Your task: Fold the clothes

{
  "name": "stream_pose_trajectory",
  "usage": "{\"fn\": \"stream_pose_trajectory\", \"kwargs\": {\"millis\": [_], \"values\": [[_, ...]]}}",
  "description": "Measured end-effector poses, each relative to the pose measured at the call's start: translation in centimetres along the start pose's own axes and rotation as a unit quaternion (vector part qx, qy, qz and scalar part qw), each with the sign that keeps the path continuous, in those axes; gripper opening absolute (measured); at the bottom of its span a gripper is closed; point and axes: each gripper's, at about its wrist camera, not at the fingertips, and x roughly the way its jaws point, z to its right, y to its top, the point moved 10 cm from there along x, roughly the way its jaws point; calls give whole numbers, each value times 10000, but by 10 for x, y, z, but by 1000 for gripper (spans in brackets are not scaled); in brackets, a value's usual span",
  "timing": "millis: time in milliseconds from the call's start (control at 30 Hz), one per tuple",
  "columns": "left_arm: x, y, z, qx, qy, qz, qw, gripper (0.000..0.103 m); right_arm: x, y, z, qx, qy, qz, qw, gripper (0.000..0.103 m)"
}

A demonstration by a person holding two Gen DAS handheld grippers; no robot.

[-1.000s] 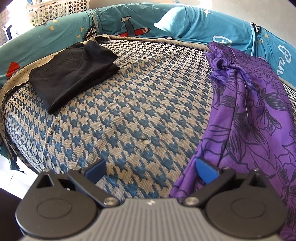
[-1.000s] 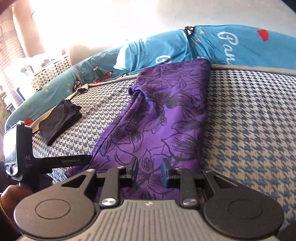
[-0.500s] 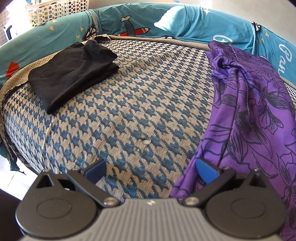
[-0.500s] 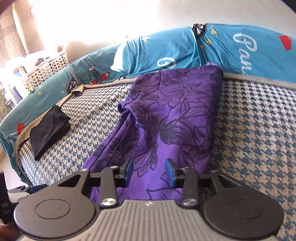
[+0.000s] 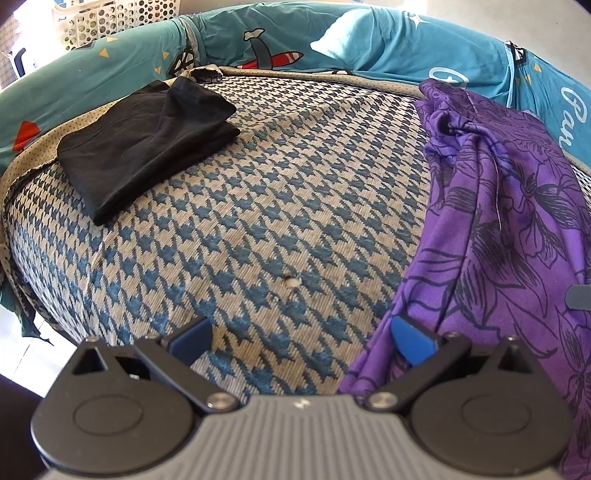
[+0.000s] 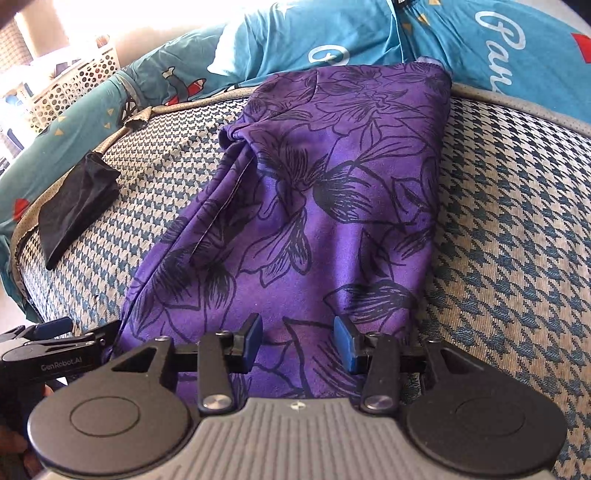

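Note:
A purple garment with black flower outlines [image 5: 509, 229] [image 6: 332, 192] lies lengthwise on the houndstooth bed cover [image 5: 258, 206], partly folded along its left side. My left gripper [image 5: 301, 341] is open wide near the bed's front edge. Its right pad [image 5: 410, 343] rests at the garment's left border, with only bed cover between the pads. My right gripper [image 6: 299, 343] hovers over the garment's near end. Its jaws are opening, the cloth lying below them unpinched. A folded black garment [image 5: 144, 144] [image 6: 74, 210] sits at the far left.
Teal patterned bedding [image 5: 332, 40] [image 6: 369, 37] is bunched along the far edge of the bed. A white perforated laundry basket [image 5: 110, 18] [image 6: 70, 88] stands beyond it at the back left. Bare houndstooth cover [image 6: 517, 221] lies right of the purple garment.
The right gripper has come closer and lower over the purple garment's near end, and its jaws have spread wider. The left gripper has stayed put, open as before.

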Motion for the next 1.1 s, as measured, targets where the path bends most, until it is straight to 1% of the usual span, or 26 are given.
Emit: {"fn": "stream_pose_trajectory", "kwargs": {"millis": [200, 333, 567, 700, 800, 933, 1033, 1100], "values": [[0, 0, 1, 9, -15, 19, 10000, 103, 0, 1, 0, 6, 29, -9, 10000, 43], [-1, -1, 1, 19, -14, 41, 10000, 103, 1, -1, -3, -215, -17, 0, 9998, 44], [-4, -3, -1, -36, -15, -10, 10000, 103, -4, -8, -3, -413, -46, 22, 9991, 44], [-5, -4, -2, -133, 5, -71, 9999, 103, -11, -13, -2, -384, -22, 36, 9993, 46], [-7, -6, -3, -190, -2, -66, 9998, 103, -16, -13, 1, -290, 45, 81, 9995, 46], [-13, -6, -4, -174, 33, 1, 9998, 103, -26, -5, 13, 123, 59, 295, 9995, 46], [-21, -1, -4, -113, 67, 119, 9998, 103, -33, 4, 24, 358, 30, 495, 9981, 47], [-27, 6, -1, -66, 1, 240, 9997, 103, -37, 10, 30, 479, 33, 613, 9970, 47]]}}
